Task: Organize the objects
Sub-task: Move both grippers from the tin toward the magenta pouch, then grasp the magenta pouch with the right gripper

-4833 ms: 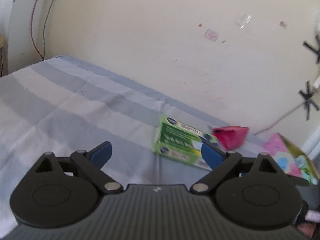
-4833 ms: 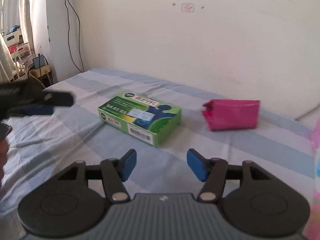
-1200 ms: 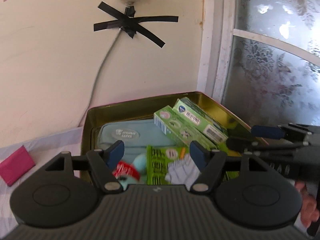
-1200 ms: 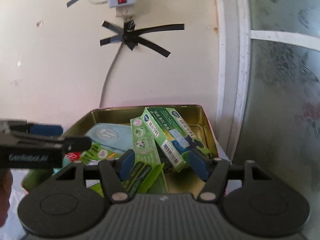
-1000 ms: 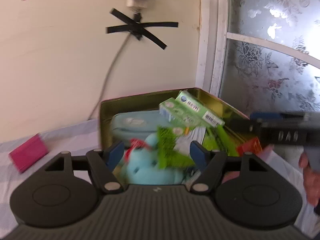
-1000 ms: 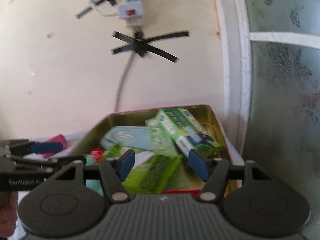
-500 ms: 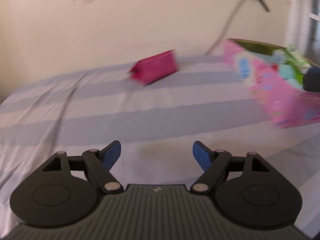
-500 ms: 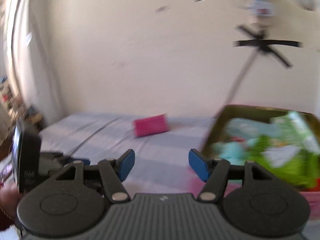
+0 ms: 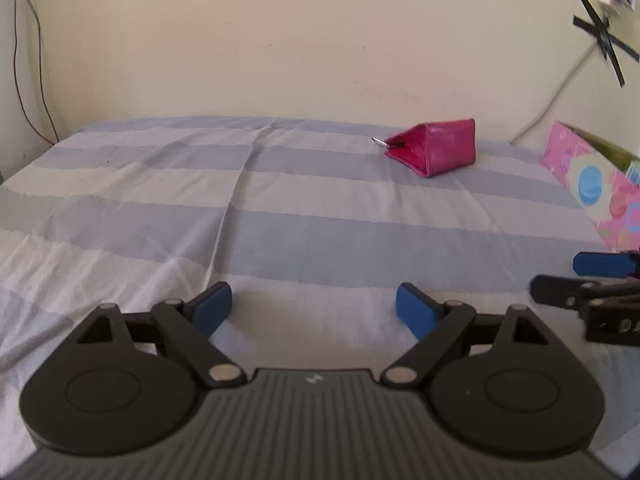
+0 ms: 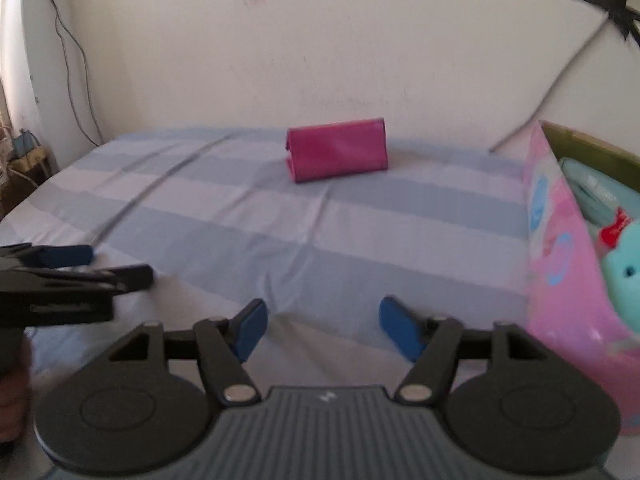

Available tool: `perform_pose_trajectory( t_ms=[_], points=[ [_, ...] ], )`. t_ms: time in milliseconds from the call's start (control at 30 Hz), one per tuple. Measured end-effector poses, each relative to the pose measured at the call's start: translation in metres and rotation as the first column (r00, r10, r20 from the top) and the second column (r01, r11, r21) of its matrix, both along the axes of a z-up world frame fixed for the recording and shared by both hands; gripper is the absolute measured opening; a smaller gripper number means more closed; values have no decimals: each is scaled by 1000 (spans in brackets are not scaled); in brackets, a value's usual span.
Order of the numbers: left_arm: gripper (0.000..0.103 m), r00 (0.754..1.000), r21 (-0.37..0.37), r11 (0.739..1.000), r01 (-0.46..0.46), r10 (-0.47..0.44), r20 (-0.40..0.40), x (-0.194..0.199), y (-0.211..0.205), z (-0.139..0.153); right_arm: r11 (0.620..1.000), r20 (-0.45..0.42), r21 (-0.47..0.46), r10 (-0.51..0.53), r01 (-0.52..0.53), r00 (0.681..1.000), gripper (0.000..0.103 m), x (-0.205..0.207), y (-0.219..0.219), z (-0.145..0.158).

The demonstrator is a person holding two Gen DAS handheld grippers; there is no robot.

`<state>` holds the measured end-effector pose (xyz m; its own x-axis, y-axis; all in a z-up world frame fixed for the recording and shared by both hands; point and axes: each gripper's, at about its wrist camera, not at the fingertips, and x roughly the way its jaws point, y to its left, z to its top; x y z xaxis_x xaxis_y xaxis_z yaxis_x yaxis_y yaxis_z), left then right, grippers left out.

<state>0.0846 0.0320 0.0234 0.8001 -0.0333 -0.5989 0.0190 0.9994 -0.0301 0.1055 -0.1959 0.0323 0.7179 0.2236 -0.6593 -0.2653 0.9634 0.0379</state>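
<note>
A magenta pouch [image 9: 434, 147] [image 10: 337, 153] lies alone on the striped bed sheet [image 9: 280, 216] near the wall, well ahead of both grippers. My left gripper [image 9: 314, 306] hangs low over the sheet, its jaws opening, with nothing between the blue pads. To its right, my right gripper [image 10: 320, 318] is also opening and empty, pointed at the pouch. Each gripper shows at the edge of the other's view. A pink patterned tin [image 10: 560, 248] [image 9: 592, 184] stands at the right edge and holds a teal plush toy [image 10: 624, 268] and a pale blue case [image 10: 592, 188].
A cream wall rises behind the bed, with a grey cable [image 10: 560, 76] held by black tape crosses at upper right. Thin wires [image 9: 28, 52] run down the wall at far left. A fold in the sheet [image 9: 228, 208] runs front to back.
Both grippers have swung left from above the tin and dropped lower over the sheet. Their jaws stand wider. The pouch has come ahead of them and the green boxes have left view.
</note>
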Motion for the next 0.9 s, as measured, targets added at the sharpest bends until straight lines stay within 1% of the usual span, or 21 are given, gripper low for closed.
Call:
perform_pose_trajectory(
  t_ms=[100, 167, 233, 367, 400, 433, 467, 600, 733, 867, 900],
  points=[
    [91, 1000, -20, 1000, 2, -2, 6, -1, 2, 1, 999, 17, -39, 21, -21, 1000, 80, 17, 11, -1],
    [94, 1000, -29, 1000, 9, -9, 5, -1, 3, 1, 998, 20, -53, 18, -17, 1000, 84, 34, 15, -2],
    [95, 1000, -31, 999, 14, -14, 3, -1, 3, 1, 999, 18, -54, 6, -5, 1000, 90, 51, 18, -3],
    [97, 1000, -42, 999, 19, -19, 3, -2, 5, 1, 998, -1, -48, -28, 28, 1000, 97, 93, 26, -7],
    [97, 1000, -45, 999, 21, -20, 3, -2, 5, 1, 998, -11, -51, -26, 25, 1000, 103, 103, 28, -8],
    [98, 1000, -48, 999, 22, -22, 3, -2, 6, 1, 999, -17, -36, -15, 15, 1000, 103, 111, 29, -8],
    [98, 1000, -50, 998, 23, -23, 3, -2, 6, 1, 999, -14, -41, -14, 14, 1000, 103, 117, 31, -8],
    [99, 1000, -58, 998, 28, -28, 3, -2, 7, 1, 994, 34, -106, -5, 9, 999, 103, 140, 45, -9],
    [101, 1000, -67, 997, 32, -31, 2, -2, 7, 1, 991, 52, -134, -22, 28, 998, 103, 161, 54, -10],
    [103, 999, -78, 996, 37, -37, 2, -1, 9, 2, 994, 60, -105, -36, 42, 998, 102, 180, 55, -10],
    [103, 999, -85, 996, 41, -41, 1, -1, 9, 1, 995, 52, -93, -34, 38, 998, 98, 184, 54, -11]
  ],
)
